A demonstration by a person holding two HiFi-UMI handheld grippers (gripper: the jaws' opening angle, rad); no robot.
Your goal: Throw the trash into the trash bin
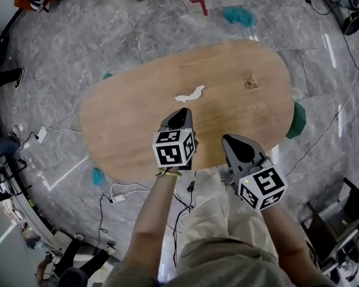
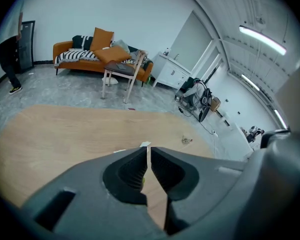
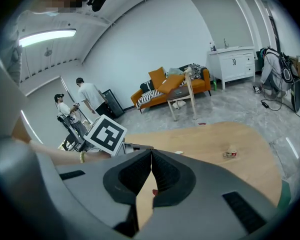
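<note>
A person stands at the near edge of an oval wooden counter (image 1: 131, 109) with a gripper in each hand, both angled down over the wood. The left gripper (image 1: 180, 112) has its jaws closed with nothing between them, as the left gripper view (image 2: 148, 156) shows. The right gripper (image 1: 234, 141) is closed and empty too, seen in its own view (image 3: 151, 160). A white paper scrap (image 1: 189, 93) lies flat near the middle of the counter, just beyond the left gripper's tip, with only bare wood between the two. A small crumpled wrapper (image 1: 251, 84) with a touch of red sits apart from it, toward the counter's far right. Each gripper carries a marker cube, the left one (image 1: 174, 147) and the right one (image 1: 262, 187), printed with black-and-white squares. These are the only markings that can be made out, and any print on the wrapper is too small to read. Cables (image 1: 116, 191) trail over the grey stone floor (image 1: 66, 46) beside the counter, and a red mark (image 1: 199, 5) and a teal object (image 1: 238, 15) lie on the floor past its far edge. Across the room stand an orange sofa (image 2: 82, 59) with a striped throw, a wooden chair (image 2: 124, 74) and a white cabinet (image 2: 171, 73). Two people (image 3: 92, 96) stand by the far wall.
</note>
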